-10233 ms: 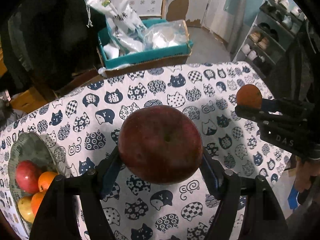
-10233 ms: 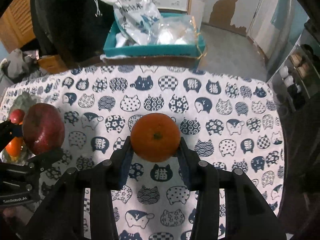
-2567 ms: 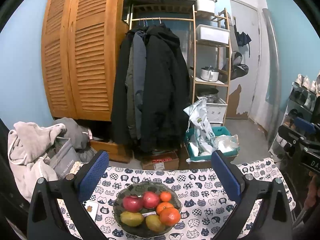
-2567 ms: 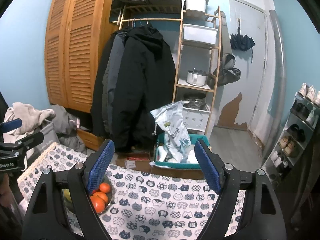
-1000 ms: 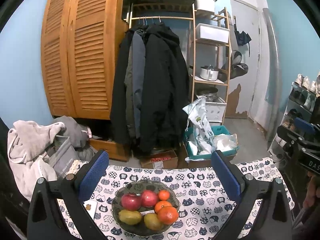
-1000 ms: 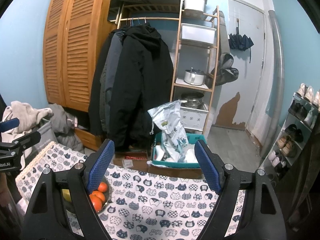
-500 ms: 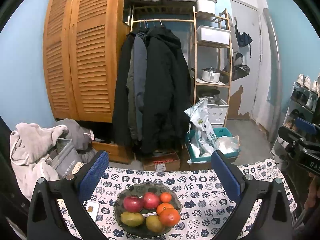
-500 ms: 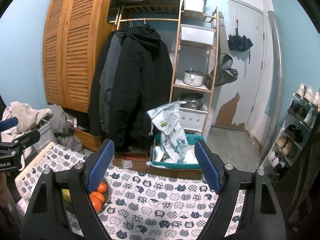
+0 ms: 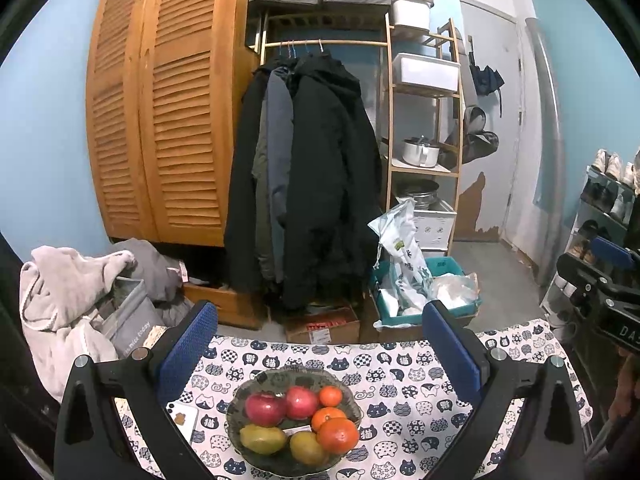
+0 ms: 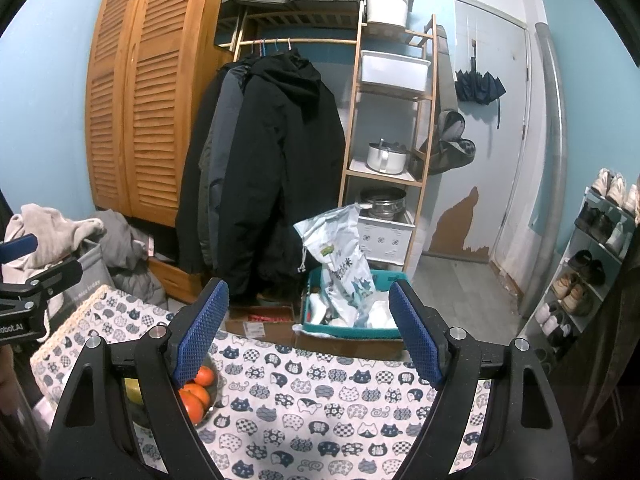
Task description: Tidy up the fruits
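Observation:
A dark glass bowl [image 9: 256, 386] sits on the cat-print tablecloth [image 9: 400, 368] and holds red apples [image 9: 264, 408], oranges [image 9: 338, 434] and yellow-green fruits [image 9: 262, 439]. My left gripper [image 9: 320, 344] is open and empty, raised above and behind the bowl. My right gripper [image 10: 308, 328] is open and empty, raised over the cloth [image 10: 320, 396]; the bowl's oranges [image 10: 196, 394] show at its lower left behind the left finger. The right gripper also shows at the right edge of the left wrist view [image 9: 600, 284].
A phone [image 9: 182, 418] lies on the cloth left of the bowl. Behind the table are a teal bin with bags [image 10: 352, 304], a cardboard box [image 9: 324, 326], hanging coats [image 9: 312, 184], a wooden shelf [image 10: 392, 152], a laundry pile [image 9: 80, 300] and a shoe rack [image 10: 600, 248].
Earlier each gripper held a fruit, an apple left and an orange right; now both are empty and the fruit lies in the bowl. Over the last second both views have barely shifted.

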Tool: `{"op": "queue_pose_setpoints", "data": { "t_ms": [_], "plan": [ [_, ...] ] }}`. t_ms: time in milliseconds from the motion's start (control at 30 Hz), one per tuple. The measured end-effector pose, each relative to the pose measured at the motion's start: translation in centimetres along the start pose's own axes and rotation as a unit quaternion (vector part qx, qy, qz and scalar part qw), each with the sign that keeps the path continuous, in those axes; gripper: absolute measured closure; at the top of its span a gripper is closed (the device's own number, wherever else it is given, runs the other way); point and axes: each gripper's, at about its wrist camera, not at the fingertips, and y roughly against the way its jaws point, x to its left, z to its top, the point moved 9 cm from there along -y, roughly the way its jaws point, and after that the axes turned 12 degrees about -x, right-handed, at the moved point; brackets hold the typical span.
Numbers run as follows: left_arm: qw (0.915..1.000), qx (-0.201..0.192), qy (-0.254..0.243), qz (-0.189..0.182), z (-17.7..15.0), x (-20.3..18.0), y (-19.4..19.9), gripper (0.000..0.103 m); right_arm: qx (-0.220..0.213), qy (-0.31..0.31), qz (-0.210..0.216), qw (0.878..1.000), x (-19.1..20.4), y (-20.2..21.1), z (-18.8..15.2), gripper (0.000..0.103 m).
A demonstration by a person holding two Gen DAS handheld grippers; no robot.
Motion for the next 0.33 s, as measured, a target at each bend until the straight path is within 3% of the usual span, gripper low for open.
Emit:
{"op": "queue_pose_setpoints", "data": {
  "t_ms": [333],
  "plan": [
    [1.0000, 0.002, 0.004, -0.001, -0.04, -0.18, 0.10, 0.000, 0.000, 0.000, 0.000, 1.000, -0.01, 0.01, 0.00, 0.022]
  ]
}}
